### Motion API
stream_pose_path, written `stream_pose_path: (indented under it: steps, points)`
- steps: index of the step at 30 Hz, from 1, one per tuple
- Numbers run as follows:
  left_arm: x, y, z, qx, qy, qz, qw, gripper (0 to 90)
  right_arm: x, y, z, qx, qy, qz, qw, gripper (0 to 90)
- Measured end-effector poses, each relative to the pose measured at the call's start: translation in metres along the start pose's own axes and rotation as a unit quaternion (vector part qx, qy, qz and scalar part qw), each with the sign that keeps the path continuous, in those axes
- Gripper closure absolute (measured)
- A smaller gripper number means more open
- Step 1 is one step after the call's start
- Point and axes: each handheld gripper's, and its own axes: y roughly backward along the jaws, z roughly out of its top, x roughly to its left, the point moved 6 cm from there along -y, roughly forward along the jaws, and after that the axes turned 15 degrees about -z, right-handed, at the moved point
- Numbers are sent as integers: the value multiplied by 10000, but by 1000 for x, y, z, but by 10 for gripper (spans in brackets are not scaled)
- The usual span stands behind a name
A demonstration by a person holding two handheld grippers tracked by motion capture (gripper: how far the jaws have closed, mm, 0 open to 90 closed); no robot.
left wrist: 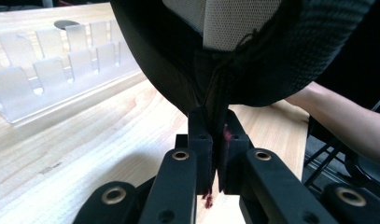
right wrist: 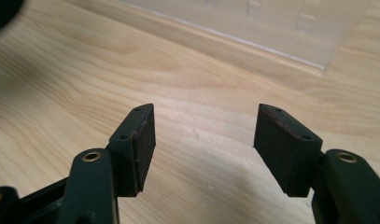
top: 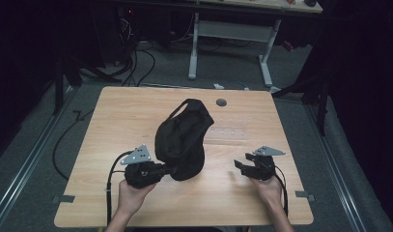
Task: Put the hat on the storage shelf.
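Note:
A black cap (top: 182,139) lies on the middle of the wooden table (top: 112,121), its strap end pointing away from me. My left gripper (top: 169,170) is shut on the cap's near edge. In the left gripper view the two jaws pinch a fold of the black cap fabric (left wrist: 215,100), and a pale mesh lining (left wrist: 234,18) shows above. My right gripper (top: 240,166) hovers over bare wood to the right of the cap, apart from it. In the right gripper view the right gripper (right wrist: 204,140) stands wide open with nothing between its pads.
A clear plastic rack (left wrist: 52,60) with upright dividers sits on the table beyond the cap, faint in the high view. A round grey grommet (top: 221,102) marks the table's far edge. Another desk frame (top: 230,43) and cables stand on the floor behind.

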Motion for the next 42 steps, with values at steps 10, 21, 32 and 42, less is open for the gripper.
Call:
stream_pose_path:
  steps: [10,21,32,42]
  points:
    - [4,0,13,-164,-93,151,9997,861,-8,-9,-14,24,61,-459,9989,371]
    - [11,-4,31,-287,-234,350,9987,860,-6,-12,-18,226,208,-494,9983,337]
    - [17,-13,54,-375,-467,522,9968,860,-5,-11,-18,226,208,-472,9984,336]
    - [22,-21,72,-534,-698,633,9941,861,-6,-11,-18,232,207,-475,9984,336]
